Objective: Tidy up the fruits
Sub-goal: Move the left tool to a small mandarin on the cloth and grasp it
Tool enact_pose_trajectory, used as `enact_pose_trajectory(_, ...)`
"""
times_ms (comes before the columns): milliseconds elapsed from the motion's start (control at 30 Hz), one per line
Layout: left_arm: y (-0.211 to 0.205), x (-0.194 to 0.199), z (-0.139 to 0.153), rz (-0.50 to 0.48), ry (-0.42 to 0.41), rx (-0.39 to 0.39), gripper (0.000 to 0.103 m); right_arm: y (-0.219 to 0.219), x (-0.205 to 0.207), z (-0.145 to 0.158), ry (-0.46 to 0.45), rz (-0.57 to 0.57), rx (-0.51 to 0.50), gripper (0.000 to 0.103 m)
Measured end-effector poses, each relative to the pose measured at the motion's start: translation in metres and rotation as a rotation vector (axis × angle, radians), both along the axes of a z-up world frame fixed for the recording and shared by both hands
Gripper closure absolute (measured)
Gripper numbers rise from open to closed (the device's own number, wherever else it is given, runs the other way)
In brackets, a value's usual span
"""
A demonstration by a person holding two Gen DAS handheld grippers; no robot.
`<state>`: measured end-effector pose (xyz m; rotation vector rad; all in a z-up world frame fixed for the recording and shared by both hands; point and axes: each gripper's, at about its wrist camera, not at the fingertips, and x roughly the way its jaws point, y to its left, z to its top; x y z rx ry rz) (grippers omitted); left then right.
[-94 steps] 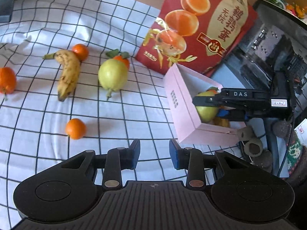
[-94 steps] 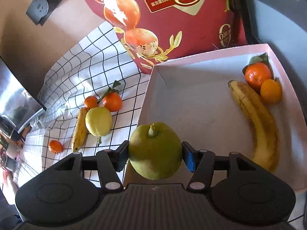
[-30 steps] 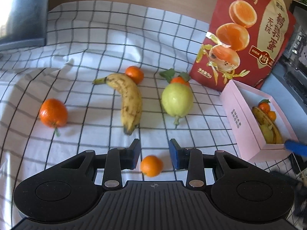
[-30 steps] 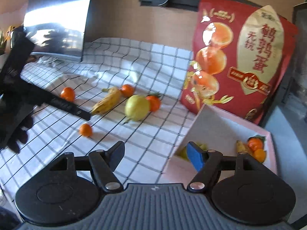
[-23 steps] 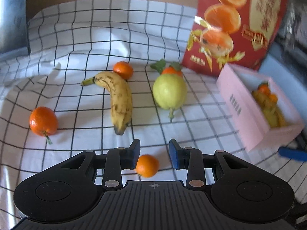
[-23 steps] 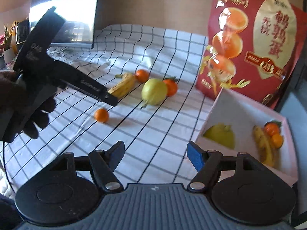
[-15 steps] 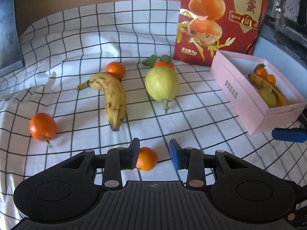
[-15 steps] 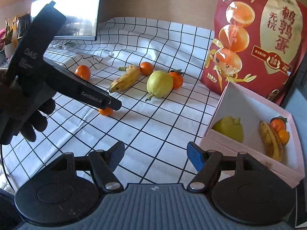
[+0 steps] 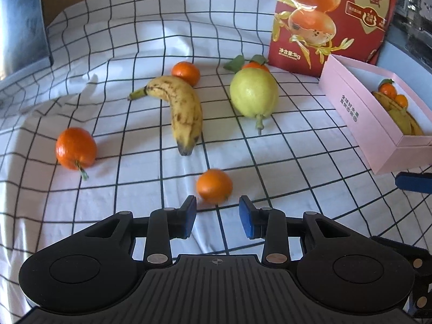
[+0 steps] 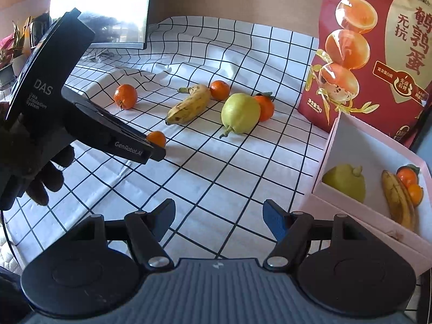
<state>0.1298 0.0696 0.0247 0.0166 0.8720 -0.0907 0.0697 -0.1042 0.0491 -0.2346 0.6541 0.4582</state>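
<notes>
My left gripper (image 9: 217,217) is open, its fingertips just short of a small orange (image 9: 214,185) on the checked cloth. That orange also shows in the right wrist view (image 10: 156,138), at the left gripper's tip. Beyond lie a banana (image 9: 183,108), a yellow-green pear (image 9: 253,93), a stemmed orange (image 9: 75,148) and two more oranges (image 9: 186,72). The pink box (image 10: 359,145) on the right holds a pear (image 10: 345,182), a banana (image 10: 398,195) and two oranges (image 10: 407,176). My right gripper (image 10: 218,220) is open and empty, beside the box.
A tall red snack bag (image 10: 375,51) stands behind the box. A shiny dark monitor (image 10: 102,8) stands at the cloth's far left edge. The cloth (image 9: 108,54) is wrinkled at the back left. My gloved hand (image 10: 32,172) holds the left gripper.
My left gripper came in over the small orange, then drew back a little, so the orange now lies just ahead of its tips. My right gripper released the pear into the box and pulled back.
</notes>
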Motion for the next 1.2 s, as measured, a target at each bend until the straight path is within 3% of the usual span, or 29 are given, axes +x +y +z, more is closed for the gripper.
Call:
enact_pose_trajectory(767, -0.004, 0.019, 0.001, 0.015, -0.011, -0.045, 0.064, -0.005, -0.014, -0.01, 0.024, -0.035, -0.04, 0.031)
enact_pose_trajectory(933, -0.001, 0.018, 0.001, 0.016, -0.007, -0.057, 0.069, -0.005, -0.013, -0.01, 0.021, -0.038, -0.039, 0.031)
enact_pose_trajectory(1200, 0.012, 0.0, 0.016, 0.006, -0.035, -0.115, 0.069, -0.002, 0.036, 0.019, 0.011, -0.075, 0.089, 0.031)
